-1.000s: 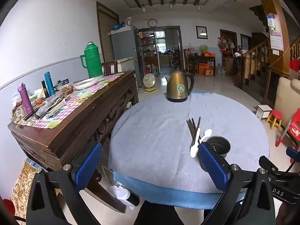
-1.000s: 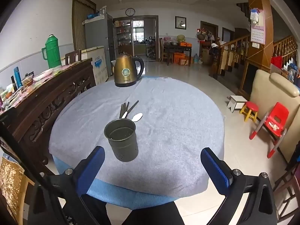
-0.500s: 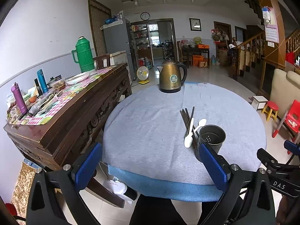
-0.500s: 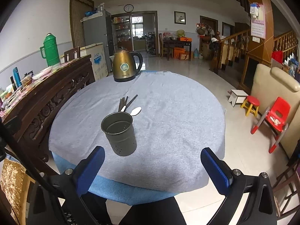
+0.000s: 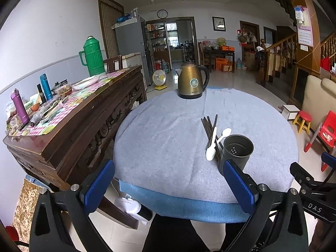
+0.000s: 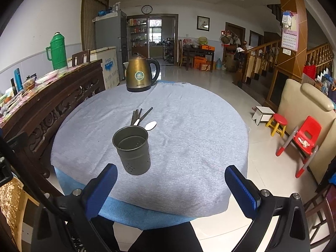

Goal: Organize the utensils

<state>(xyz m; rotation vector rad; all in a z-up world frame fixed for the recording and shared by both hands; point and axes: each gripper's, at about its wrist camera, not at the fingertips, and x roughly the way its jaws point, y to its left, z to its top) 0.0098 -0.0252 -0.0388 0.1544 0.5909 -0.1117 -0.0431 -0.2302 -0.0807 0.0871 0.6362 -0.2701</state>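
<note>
A round table (image 5: 159,138) with a grey cloth fills the middle of both views. On it stands a dark metal cup (image 6: 132,149) with small holes in its side and bottom, upright and with nothing in it. Just behind the cup lies a bunch of dark chopsticks (image 5: 206,126), side by side, with two white spoons (image 5: 212,145) on top of them. One spoon's bowl points to the near edge of the table, the other spoon's bowl points away, close to the cup's rim. A gold kettle (image 6: 140,74) stands at the far side of the table, well apart from the cup. The left gripper (image 5: 168,185) hangs near the front edge of the table, its blue pads wide apart and holding nothing. The right gripper (image 6: 171,189) is wide apart too and holds nothing, with the cup in front of it, nearer its left pad. A long wooden sideboard (image 5: 69,124) full of bottles stands left of the table
</note>
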